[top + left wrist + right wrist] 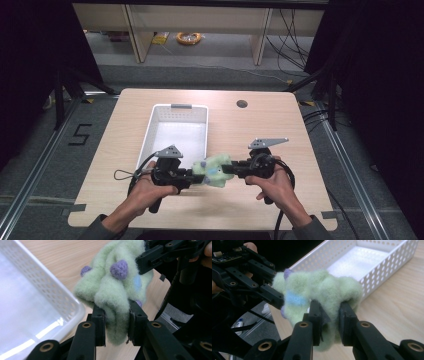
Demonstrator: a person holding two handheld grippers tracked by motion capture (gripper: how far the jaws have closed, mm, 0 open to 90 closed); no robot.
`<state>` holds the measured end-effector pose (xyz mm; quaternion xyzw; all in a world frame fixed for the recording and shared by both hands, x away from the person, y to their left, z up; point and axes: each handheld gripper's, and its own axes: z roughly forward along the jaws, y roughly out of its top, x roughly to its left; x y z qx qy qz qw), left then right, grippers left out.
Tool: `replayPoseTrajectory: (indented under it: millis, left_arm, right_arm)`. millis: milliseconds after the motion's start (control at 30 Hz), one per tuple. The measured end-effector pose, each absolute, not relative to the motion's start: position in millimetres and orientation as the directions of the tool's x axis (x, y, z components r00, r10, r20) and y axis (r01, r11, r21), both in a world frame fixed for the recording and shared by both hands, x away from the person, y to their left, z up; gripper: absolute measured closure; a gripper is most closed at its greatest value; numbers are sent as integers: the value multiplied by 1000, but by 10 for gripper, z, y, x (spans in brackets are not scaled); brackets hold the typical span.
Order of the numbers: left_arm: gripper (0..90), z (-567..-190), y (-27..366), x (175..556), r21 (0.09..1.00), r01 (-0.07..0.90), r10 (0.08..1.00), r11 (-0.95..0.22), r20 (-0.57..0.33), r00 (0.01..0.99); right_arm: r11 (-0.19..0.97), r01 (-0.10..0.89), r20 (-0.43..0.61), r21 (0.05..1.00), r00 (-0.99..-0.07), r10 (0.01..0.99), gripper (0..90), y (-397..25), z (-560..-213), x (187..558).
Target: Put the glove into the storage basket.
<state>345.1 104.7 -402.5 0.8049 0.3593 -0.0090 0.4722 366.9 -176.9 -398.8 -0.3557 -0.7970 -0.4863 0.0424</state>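
Fleece, pale green and bunched into a soft lump (214,170), is hanging between the two claws just above the near part of the counter (260,135). It is carrying small purple knitted bumps (119,268) and a light blue patch (294,300). The left claw (192,176) is clenching on a fold at the lump's left end; in the left gripper view that fold is sitting squeezed between the two black jaws, with the rest of the fabric (113,287) rising above them. The right claw (231,169) is gripping the opposite end, and in the right gripper view the green pile (322,297) is being pinched between its jaws in the same way. Both hands are coming in from the near edge, the left hand (150,189) and the right hand (275,186) each wrapping a handle. A white perforated basket (165,112) is standing just beyond the fabric, toward the far left of it, its near right corner lying close under the lump. A dark round hole (242,104) is showing in the counter at the far right
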Motion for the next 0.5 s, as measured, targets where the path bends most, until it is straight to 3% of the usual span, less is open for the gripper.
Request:
replayPoseTrajectory:
  millis: [500]
  left_arm:
    - [710, -3951, 1546, 3750, 723, 635, 644, -273, -353, 679]
  right_arm:
    - [318, 596, 382, 737, -756, 531, 763, -1195, -3903, 4085]
